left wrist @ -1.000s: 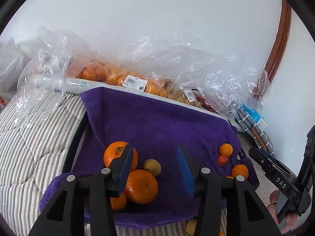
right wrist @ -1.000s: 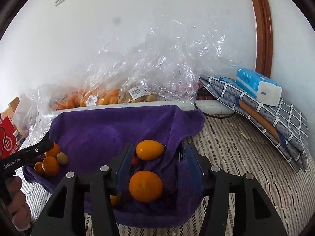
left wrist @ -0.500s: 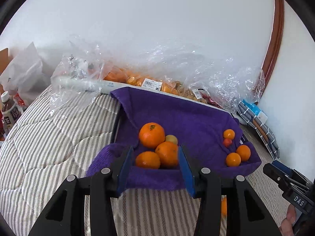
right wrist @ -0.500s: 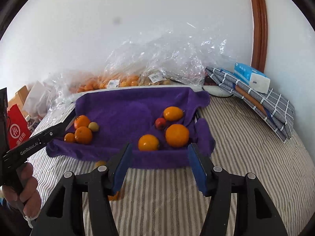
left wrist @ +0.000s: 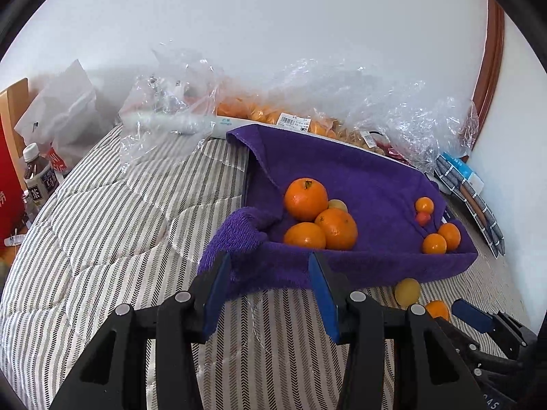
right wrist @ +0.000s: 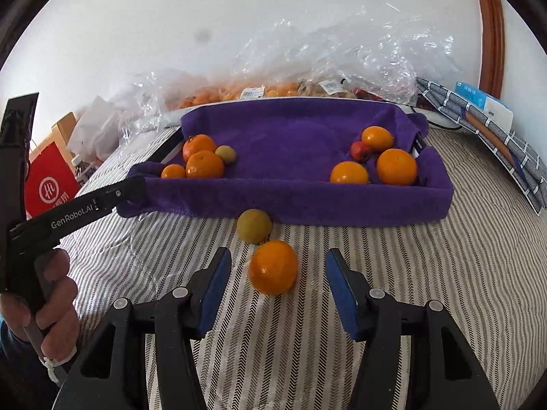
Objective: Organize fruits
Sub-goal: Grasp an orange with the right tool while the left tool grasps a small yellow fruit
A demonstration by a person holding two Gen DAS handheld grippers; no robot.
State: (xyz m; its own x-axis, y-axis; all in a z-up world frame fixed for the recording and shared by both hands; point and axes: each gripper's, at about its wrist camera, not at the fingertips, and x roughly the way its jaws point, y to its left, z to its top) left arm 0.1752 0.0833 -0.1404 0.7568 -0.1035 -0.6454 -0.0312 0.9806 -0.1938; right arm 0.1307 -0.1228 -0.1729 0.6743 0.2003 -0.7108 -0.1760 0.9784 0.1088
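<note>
A tray lined with a purple towel (right wrist: 283,191) (left wrist: 376,177) lies on the striped bed. Its left corner holds three oranges (right wrist: 204,164) (left wrist: 305,199) and a small yellow-green fruit (right wrist: 226,153). Its right corner holds three oranges (right wrist: 396,166) (left wrist: 448,236) and a small red fruit (right wrist: 360,150). Outside the tray's front edge lie a yellow-green fruit (right wrist: 254,225) (left wrist: 407,292) and an orange (right wrist: 272,267) (left wrist: 437,309). My right gripper (right wrist: 277,294) is open, with that loose orange just ahead between its fingers. My left gripper (left wrist: 268,297) is open and empty at the tray's front left corner.
Clear plastic bags of fruit (right wrist: 273,90) (left wrist: 273,116) lie behind the tray by the wall. A folded checked cloth and a tissue pack (right wrist: 485,102) are on the right. A red bag (right wrist: 48,184) and a tea bottle (left wrist: 37,181) stand to the left of the bed.
Both grippers have pulled back from the tray toward the bed's front. The two loose fruits on the bed have come into view in front of the right gripper.
</note>
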